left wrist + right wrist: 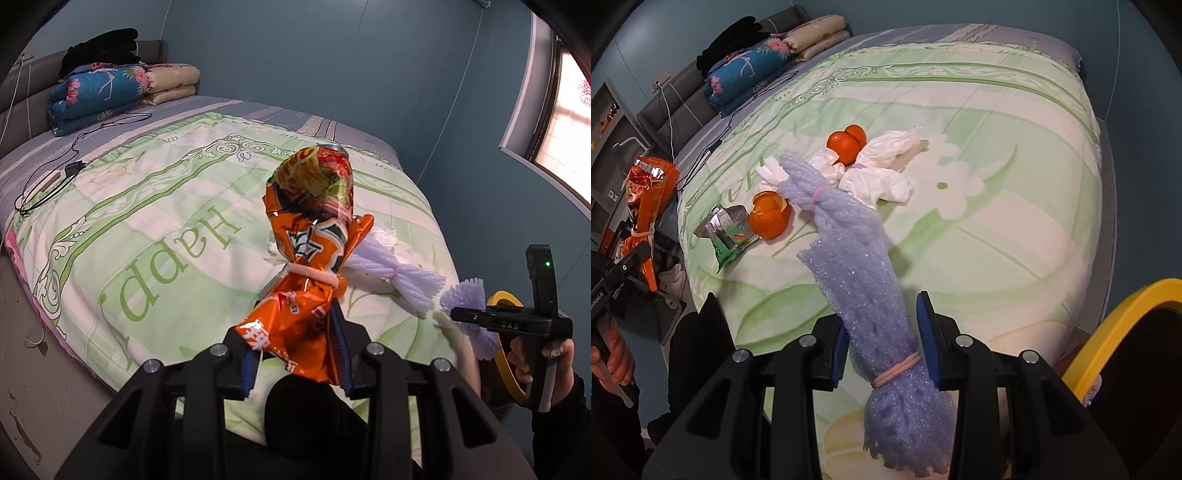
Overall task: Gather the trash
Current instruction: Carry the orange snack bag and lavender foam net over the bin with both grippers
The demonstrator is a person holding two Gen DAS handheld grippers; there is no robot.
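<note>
Left claw (pixel 297 354) pinching orange snack bag (pixel 308 236); right claw (pixel 884 347) pinching purple foam net (pixel 864 280).
Both held above bed (pixel 1015 206); yellow-rimmed bin (pixel 1115 325) beside bed, contents unseen; orange peels (pixel 770 218), tissues (pixel 879 177) on bed.

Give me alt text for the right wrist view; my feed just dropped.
The right gripper holds a purple foam net bundled with rubber bands, lifted over a green floral bedspread. On the bed behind lie two orange peels, crumpled white tissues and a green wrapper; a yellow-rimmed bin sits at right.
</note>
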